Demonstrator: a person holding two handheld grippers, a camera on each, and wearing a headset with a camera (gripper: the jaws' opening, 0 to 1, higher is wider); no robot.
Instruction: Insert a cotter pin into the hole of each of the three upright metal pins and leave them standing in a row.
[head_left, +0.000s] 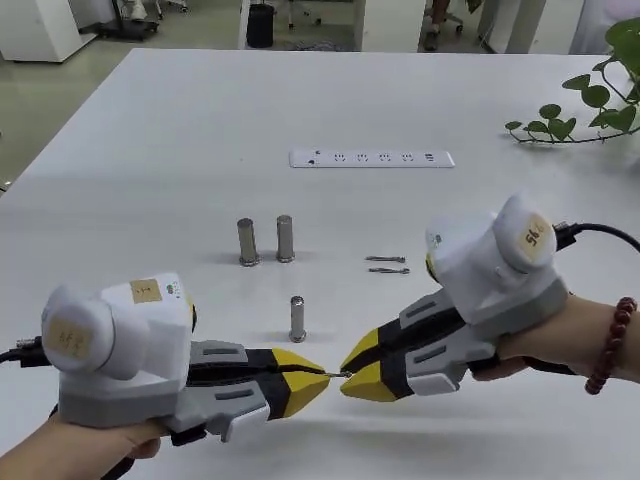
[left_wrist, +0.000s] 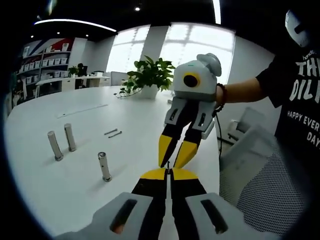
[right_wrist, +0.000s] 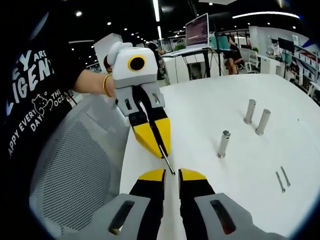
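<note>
Left gripper pinches the cotter pin, aimed at the slightly parted right gripper. Right gripper view shows its shaft plainest.

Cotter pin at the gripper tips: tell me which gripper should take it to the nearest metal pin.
Left, probably. The left gripper is shut on the cotter pin, and the nearest metal pin stands just beyond it. The right gripper is open.

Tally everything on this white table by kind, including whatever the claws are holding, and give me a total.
Upright metal pins: 3
Cotter pins: 3 (2 loose on the table, 1 held in the left claw)
Power strip: 1
Potted plant: 1
Total: 8
</note>
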